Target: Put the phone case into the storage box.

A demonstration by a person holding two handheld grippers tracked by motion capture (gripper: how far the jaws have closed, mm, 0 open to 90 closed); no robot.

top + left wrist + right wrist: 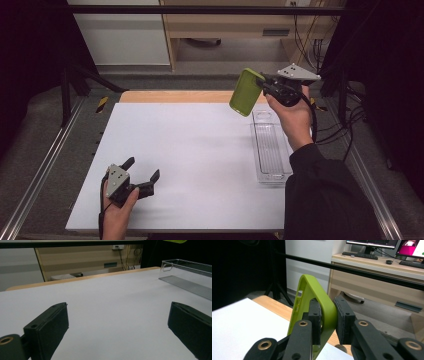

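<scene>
A clear plastic tray (270,150) lies along the white table's (190,160) right edge; monitors (384,243) stand on a desk (372,265) beyond the table.

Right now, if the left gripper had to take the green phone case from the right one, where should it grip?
Probably the free long edge of the green phone case, coming from the table side. The right gripper already pinches the opposite edge wall, one pad inside the shell, one outside. The case hangs tilted above the clear tray. The left gripper is open.

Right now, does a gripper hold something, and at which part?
The right gripper clamps the green phone case by one edge wall; the left gripper holds nothing.
</scene>
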